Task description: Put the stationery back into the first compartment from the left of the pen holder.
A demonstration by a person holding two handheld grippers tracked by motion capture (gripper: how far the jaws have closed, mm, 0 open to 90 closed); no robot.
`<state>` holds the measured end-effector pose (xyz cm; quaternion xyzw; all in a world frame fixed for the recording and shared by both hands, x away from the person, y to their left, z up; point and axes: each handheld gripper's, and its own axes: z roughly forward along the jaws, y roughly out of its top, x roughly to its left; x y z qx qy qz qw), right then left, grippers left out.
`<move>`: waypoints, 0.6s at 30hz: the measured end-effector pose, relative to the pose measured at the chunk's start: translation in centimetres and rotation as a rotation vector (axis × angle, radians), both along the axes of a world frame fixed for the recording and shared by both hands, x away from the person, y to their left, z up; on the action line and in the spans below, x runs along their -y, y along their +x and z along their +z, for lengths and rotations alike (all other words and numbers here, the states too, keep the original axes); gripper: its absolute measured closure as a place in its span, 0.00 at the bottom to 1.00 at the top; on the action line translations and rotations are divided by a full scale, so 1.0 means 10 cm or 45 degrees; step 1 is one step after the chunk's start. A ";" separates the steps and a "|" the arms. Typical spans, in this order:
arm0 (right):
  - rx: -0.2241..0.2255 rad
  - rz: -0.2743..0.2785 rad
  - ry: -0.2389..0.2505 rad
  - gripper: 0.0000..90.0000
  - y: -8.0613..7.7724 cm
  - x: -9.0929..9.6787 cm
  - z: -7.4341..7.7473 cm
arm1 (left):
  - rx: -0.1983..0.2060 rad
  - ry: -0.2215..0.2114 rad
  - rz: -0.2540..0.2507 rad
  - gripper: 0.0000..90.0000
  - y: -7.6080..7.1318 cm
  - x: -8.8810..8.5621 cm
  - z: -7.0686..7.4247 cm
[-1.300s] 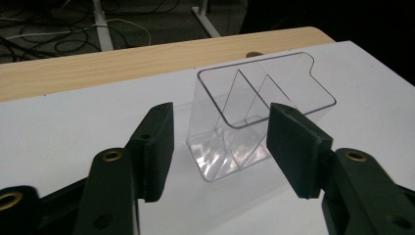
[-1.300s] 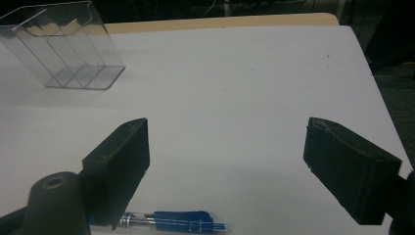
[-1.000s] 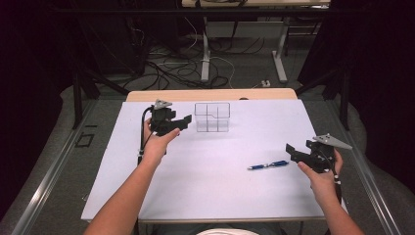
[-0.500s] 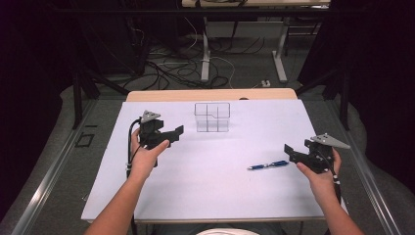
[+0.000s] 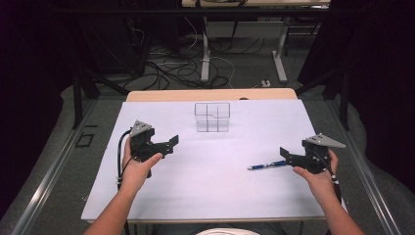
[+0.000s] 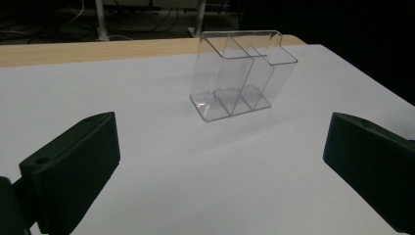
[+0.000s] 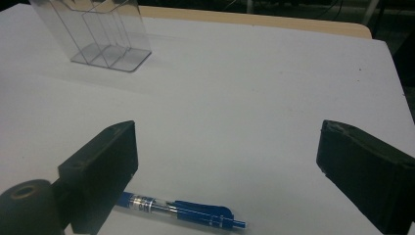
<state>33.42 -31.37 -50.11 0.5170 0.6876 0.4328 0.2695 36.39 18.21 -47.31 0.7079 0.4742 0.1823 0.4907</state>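
clear plastic forms the divided organizer (image 5: 212, 117), which is stood at the upper centre of the white surface (image 5: 205, 191). a blue pen (image 5: 266, 165) is laid at the lower right, just beside the right hand-held gripper (image 5: 289, 158), whose jaws are spread wide. the left hand-held gripper (image 5: 169, 144) is held at middle left, jaws likewise apart and empty.

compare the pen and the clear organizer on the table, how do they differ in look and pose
The pen is blue, slim and opaque; the clear organizer is a see-through box split into compartments. The pen lies flat on the white table; the organizer stands upright. The pen sits near the right gripper, with one open jaw just over its end in the right gripper view; the organizer stands farther back, apart from both grippers. Both rest on the table, held by neither gripper.
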 end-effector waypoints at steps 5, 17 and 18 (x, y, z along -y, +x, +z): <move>-0.005 0.051 -0.071 0.07 -0.01 -0.06 0.03 | 0.037 0.061 -0.020 0.00 -0.09 0.01 -0.06; 0.035 0.157 -0.285 0.17 0.00 -0.15 0.03 | 0.056 0.076 -0.064 0.00 -0.19 0.03 -0.17; 0.037 0.163 -0.306 0.17 -0.01 -0.16 0.04 | 0.047 0.072 -0.061 0.00 -0.19 0.03 -0.18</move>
